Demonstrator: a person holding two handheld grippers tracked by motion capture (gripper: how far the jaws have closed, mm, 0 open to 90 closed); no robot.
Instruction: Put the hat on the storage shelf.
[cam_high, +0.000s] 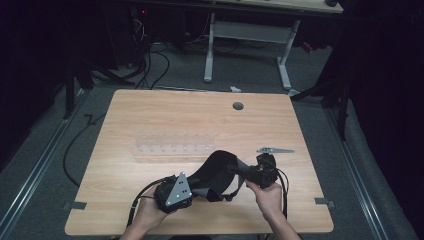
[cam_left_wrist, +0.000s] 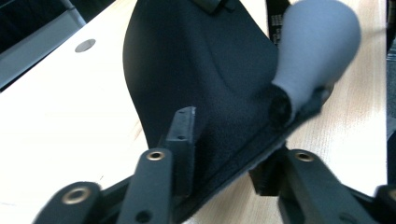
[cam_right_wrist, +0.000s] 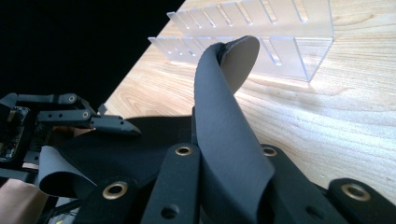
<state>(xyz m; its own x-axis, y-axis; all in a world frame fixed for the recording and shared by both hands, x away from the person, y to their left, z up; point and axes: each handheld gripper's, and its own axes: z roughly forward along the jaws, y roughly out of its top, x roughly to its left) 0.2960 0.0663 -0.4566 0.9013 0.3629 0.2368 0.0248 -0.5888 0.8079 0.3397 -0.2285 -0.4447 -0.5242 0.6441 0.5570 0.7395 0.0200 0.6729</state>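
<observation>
Wooden table (cam_high: 150, 115): clear slotted tray (cam_high: 172, 147) mid-surface, apparently empty. Black-and-grey fabric piece (cam_high: 220, 170) held aloft near the front edge, still unplaced. Left gripper (cam_left_wrist: 219, 175) clamps its black edge; right gripper (cam_right_wrist: 226, 154) pinches the grey strap.

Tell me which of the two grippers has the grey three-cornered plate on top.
The left gripper, nearest the table's front edge, carries the grey plate; the right gripper, nearer the small metal bracket, has none visible.
</observation>
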